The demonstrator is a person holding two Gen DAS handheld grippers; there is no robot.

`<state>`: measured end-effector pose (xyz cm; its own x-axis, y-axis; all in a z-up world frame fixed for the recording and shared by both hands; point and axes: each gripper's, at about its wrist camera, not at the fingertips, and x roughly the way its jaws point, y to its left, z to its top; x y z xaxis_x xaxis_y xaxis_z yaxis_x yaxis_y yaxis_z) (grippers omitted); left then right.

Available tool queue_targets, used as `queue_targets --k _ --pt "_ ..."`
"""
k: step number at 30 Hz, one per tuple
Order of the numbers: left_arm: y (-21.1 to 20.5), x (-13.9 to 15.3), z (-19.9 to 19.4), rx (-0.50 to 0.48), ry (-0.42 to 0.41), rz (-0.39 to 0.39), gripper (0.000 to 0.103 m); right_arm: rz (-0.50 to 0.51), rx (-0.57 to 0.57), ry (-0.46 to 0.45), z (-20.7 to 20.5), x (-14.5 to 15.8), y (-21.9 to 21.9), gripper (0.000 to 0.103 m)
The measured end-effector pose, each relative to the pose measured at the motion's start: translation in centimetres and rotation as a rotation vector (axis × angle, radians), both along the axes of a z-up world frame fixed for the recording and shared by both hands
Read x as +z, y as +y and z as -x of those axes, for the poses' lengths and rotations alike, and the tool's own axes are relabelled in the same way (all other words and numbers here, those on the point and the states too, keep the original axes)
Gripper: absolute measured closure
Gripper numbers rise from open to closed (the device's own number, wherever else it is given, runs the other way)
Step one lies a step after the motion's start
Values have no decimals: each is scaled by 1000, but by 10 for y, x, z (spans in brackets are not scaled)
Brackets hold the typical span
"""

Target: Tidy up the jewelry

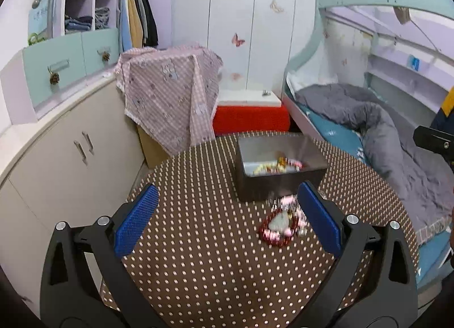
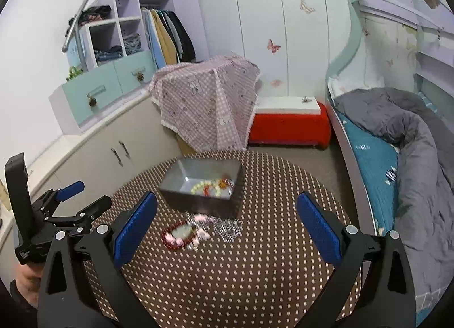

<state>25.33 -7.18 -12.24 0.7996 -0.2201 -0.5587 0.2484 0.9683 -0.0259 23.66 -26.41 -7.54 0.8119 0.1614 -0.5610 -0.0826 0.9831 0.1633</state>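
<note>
A loose jewelry pile lies on the round dotted table, just in front of a grey box. It holds a red bead bracelet, pink beads and a silver chain. More beaded pieces lie inside the box. My left gripper hovers open over the table, its right pad beside the pile. My right gripper is open too, and the pile sits between its fingers from this view. The left gripper also shows at the left, held by a hand.
A bed with a grey duvet runs along the right. Behind the table stand something draped in a pink checked cloth and a red chest. Beige cabinets line the left wall.
</note>
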Motion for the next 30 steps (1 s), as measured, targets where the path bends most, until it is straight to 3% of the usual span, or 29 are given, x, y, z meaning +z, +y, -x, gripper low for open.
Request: queue_targets --k 8,16,20,22,24,26,27,30 --pt "-18 -43 -16 -47 84 -71 6 -33 -18 107 -2 -46 -3 8" --pt "-36 -74 -38 -102 166 -124 7 -41 -23 163 -8 -68 -5 8" --pt "-44 -83 -47 -125 203 -150 15 -40 -19 183 -11 -74 -5 8" --pt "-46 -88 -51 -137 222 -151 24 -43 -19 190 -11 -77 -7 8" --pt "-47 -92 -55 -150 247 -149 46 -45 -21 197 -12 -80 -8 8" --pt "-48 -92 -57 -175 262 -121 59 -46 -24 202 -12 -81 -10 8" --pt "-49 -91 -56 -191 267 -115 76 -47 -25 205 -12 -82 -11 8" --pt "-57 -90 -56 -224 264 -135 95 -50 -26 211 -12 -84 -12 8"
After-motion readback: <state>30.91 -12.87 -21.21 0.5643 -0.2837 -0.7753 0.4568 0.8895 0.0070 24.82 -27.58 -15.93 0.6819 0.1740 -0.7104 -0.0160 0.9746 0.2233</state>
